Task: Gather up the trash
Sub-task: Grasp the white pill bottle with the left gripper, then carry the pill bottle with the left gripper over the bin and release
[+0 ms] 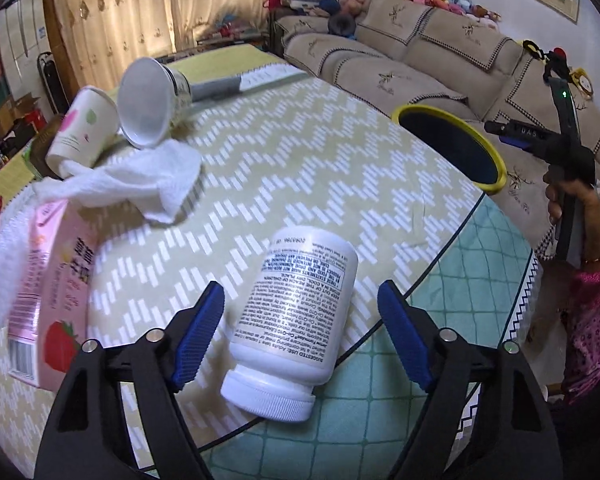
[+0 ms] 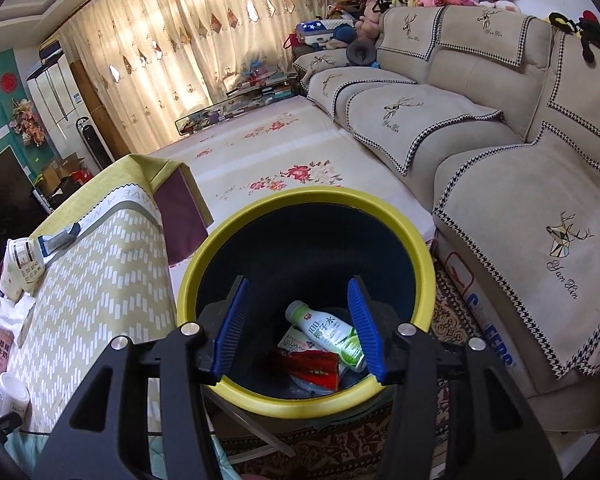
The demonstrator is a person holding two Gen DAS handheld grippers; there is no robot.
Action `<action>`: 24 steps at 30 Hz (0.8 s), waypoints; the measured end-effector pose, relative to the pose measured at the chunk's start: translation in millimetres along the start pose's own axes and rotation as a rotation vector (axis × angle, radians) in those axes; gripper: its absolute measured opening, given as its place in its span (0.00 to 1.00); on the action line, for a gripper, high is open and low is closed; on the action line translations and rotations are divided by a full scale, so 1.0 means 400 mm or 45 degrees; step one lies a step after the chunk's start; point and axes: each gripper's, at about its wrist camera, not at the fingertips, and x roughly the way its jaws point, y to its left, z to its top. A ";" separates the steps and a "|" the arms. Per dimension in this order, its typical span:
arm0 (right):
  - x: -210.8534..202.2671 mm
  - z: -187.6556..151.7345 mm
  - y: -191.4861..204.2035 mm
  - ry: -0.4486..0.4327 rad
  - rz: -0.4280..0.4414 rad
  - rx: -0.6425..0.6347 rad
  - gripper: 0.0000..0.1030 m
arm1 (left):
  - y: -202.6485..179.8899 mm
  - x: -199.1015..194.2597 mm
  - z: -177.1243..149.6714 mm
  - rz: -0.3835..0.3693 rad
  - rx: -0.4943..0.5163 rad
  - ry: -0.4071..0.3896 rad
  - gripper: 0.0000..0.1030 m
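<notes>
Left wrist faces across the table; right overlooks the bin (both shared).

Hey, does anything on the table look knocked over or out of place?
Yes. The white pill bottle lies on its side near the table's edge, two cups are tipped over at the far end, and a crumpled tissue sits beside them.

We see bottle lying on table near its edge; carton left, cups behind, bin beside the table, right.
</notes>
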 end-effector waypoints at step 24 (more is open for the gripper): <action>-0.043 -0.016 -0.027 -0.026 0.046 0.051 0.48 | -0.046 0.038 0.064 -0.051 0.025 0.026 0.51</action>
